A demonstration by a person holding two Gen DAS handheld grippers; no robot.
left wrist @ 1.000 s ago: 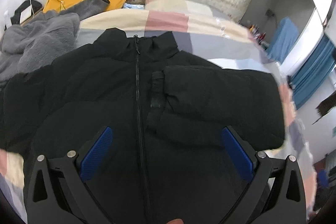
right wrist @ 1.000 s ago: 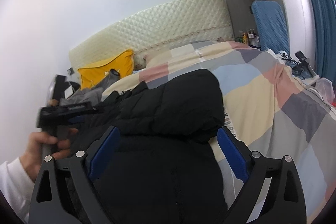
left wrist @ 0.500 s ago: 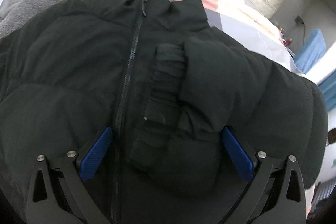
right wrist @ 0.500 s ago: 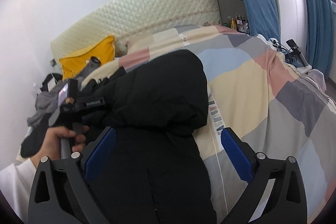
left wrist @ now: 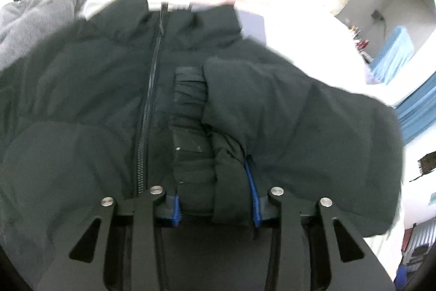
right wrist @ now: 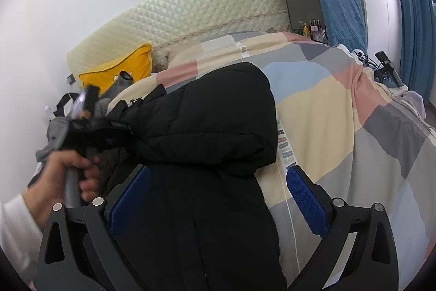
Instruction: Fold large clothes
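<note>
A black puffer jacket (left wrist: 81, 100) lies front up on the bed, zip (left wrist: 147, 113) done up. Its right sleeve (left wrist: 299, 113) is folded across the chest. My left gripper (left wrist: 214, 190) points down at the ribbed cuff (left wrist: 190, 154), and its jaws are closing with the cuff and sleeve end squeezed between the blue pads. From the right wrist view, the jacket (right wrist: 218, 113) bulges in front, with a hand (right wrist: 62, 176) holding the left gripper (right wrist: 95, 127) at its far side. My right gripper (right wrist: 218, 173) hovers open over the jacket's lower part, nothing between its fingers.
A patchwork bedcover (right wrist: 340, 113) spreads to the right of the jacket. A grey fleece garment (left wrist: 32, 26) and a yellow pillow (right wrist: 120, 70) lie near the quilted headboard (right wrist: 190, 18). A blue-draped chair (right wrist: 343, 15), bottles (right wrist: 310, 29) and blue curtains stand beyond the bed.
My left gripper came down onto the folded sleeve's cuff and its jaws went from wide open to closed around it. The right gripper sank a little toward the jacket, still open.
</note>
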